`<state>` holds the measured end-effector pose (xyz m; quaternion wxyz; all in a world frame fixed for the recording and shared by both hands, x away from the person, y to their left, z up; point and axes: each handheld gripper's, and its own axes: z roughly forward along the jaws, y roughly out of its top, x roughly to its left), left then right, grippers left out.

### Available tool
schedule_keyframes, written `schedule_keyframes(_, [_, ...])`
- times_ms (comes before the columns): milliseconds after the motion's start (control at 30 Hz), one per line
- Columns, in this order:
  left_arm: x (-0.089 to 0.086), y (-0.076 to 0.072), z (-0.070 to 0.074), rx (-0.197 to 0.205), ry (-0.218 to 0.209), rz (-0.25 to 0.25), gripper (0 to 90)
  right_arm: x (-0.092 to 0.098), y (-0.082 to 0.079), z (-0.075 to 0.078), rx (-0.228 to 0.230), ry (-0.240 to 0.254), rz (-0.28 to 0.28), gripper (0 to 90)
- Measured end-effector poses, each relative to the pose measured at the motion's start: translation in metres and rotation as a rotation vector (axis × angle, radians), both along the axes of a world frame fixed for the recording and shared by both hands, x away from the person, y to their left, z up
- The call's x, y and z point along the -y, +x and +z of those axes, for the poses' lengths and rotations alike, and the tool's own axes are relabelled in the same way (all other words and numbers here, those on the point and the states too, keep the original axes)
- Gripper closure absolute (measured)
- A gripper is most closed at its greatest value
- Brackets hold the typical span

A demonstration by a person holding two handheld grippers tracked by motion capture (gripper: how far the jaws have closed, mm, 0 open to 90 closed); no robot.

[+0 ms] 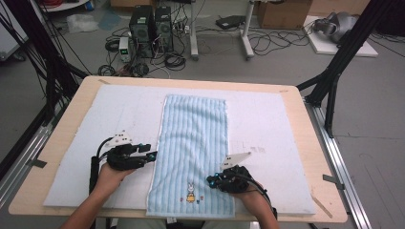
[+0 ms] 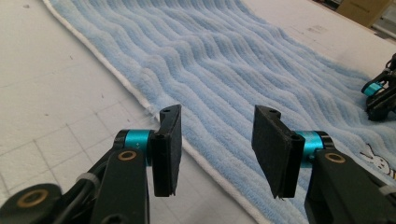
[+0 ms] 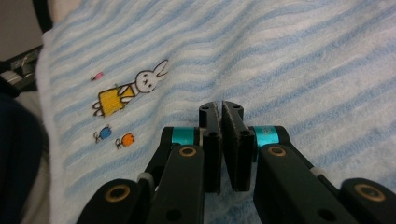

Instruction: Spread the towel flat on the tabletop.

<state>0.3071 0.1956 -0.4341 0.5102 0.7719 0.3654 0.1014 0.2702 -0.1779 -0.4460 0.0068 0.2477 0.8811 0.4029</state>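
Note:
A light blue striped towel [image 1: 193, 138] lies flat and lengthwise on a white mat [image 1: 272, 124]. A small embroidered rabbit [image 1: 190, 193] marks its near end. My left gripper [image 1: 152, 151] rests at the towel's left edge, pointing right. In the left gripper view its jaws stand open [image 2: 218, 121] astride the white hem of the towel [image 2: 233, 60], with nothing pressed between the pads. My right gripper [image 1: 211, 181] sits low over the towel's near right part, pointing left. In the right gripper view it [image 3: 220, 109] is shut, pads together over the towel [image 3: 303, 60], right of the rabbit [image 3: 130, 88]; no cloth shows between them.
The mat covers most of a wooden table [image 1: 313, 157]. Black frame posts [image 1: 334, 71] stand at both sides. Computer towers [image 1: 150, 28] and cables lie on the floor beyond the far edge. The right gripper [image 2: 379, 93] appears far off in the left gripper view.

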Motion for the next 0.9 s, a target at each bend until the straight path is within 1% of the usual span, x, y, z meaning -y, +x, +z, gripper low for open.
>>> schedule_keyframes(67, [0.001, -0.002, 0.0, -0.001, 0.003, -0.005, 52.9, 0.0, -0.001, 0.001, -0.012, -0.004, 0.023, 86.3])
schedule_keyframes(100, [0.003, -0.003, 0.0, -0.002, 0.007, -0.013, 53.0, -0.001, -0.002, 0.002, -0.011, -0.009, 0.02, 85.5])
schedule_keyframes(133, [0.004, -0.003, 0.0, -0.005, 0.011, -0.019, 53.0, 0.0, -0.003, 0.002, -0.013, -0.006, 0.019, 82.9])
schedule_keyframes(167, [0.007, -0.004, -0.001, -0.007, 0.017, -0.028, 53.0, 0.001, -0.003, 0.002, -0.014, 0.007, 0.018, 78.4])
schedule_keyframes(200, [0.009, -0.005, -0.002, -0.009, 0.029, -0.036, 53.0, 0.002, -0.002, 0.003, -0.01, 0.024, 0.005, 74.5])
schedule_keyframes(267, [0.016, -0.006, -0.006, -0.016, 0.057, -0.05, 53.0, 0.008, 0.0, 0.005, -0.003, 0.068, -0.042, 68.8])
schedule_keyframes(300, [0.019, -0.006, -0.008, -0.02, 0.081, -0.06, 53.0, 0.011, 0.001, 0.007, 0.01, 0.084, -0.077, 65.9])
schedule_keyframes(333, [0.022, -0.006, -0.01, -0.029, 0.103, -0.059, 53.1, 0.014, 0.002, 0.008, 0.034, 0.088, -0.12, 63.1])
schedule_keyframes(367, [0.025, -0.006, -0.013, -0.041, 0.117, -0.059, 53.1, 0.017, 0.004, 0.008, 0.05, 0.08, -0.169, 62.4])
schedule_keyframes(400, [0.027, -0.006, -0.015, -0.046, 0.137, -0.064, 53.6, 0.019, 0.005, 0.008, 0.079, 0.048, -0.225, 61.2])
schedule_keyframes(433, [0.029, -0.007, -0.017, -0.042, 0.159, -0.066, 56.1, 0.021, 0.006, 0.006, 0.102, 0.007, -0.283, 61.3])
schedule_keyframes(467, [0.031, -0.009, -0.017, -0.023, 0.184, -0.057, 59.9, 0.023, 0.007, 0.004, 0.11, -0.028, -0.328, 62.1])
schedule_keyframes(500, [0.033, -0.01, -0.016, -0.004, 0.209, -0.057, 66.8, 0.024, 0.009, 0.002, 0.118, -0.059, -0.357, 63.9])
schedule_keyframes(533, [0.033, -0.011, -0.016, 0.018, 0.234, -0.053, 76.2, 0.024, 0.01, 0.001, 0.121, -0.08, -0.374, 65.7])
schedule_keyframes(567, [0.033, -0.011, -0.016, 0.018, 0.234, -0.055, 83.4, 0.024, 0.01, 0.0, 0.117, -0.072, -0.38, 67.7])
schedule_keyframes(600, [0.032, -0.011, -0.016, 0.015, 0.235, -0.055, 85.9, 0.024, 0.01, 0.0, 0.113, -0.073, -0.39, 71.3])
schedule_keyframes(633, [0.032, -0.012, -0.015, 0.015, 0.24, -0.059, 86.8, 0.023, 0.01, 0.001, 0.117, -0.08, -0.388, 77.0])
schedule_keyframes(667, [0.031, -0.013, -0.015, 0.009, 0.242, -0.063, 87.2, 0.023, 0.01, 0.001, 0.103, -0.079, -0.38, 82.8])
schedule_keyframes(700, [0.031, -0.014, -0.015, 0.004, 0.237, -0.064, 87.4, 0.024, 0.01, 0.002, 0.092, -0.08, -0.372, 85.9])
schedule_keyframes(767, [0.028, -0.016, -0.014, -0.011, 0.233, -0.079, 87.6, 0.025, 0.009, 0.003, 0.074, -0.079, -0.363, 87.2])
schedule_keyframes(900, [0.025, -0.024, -0.012, -0.041, 0.227, -0.122, 87.5, 0.031, 0.004, 0.007, 0.02, -0.084, -0.318, 87.2])
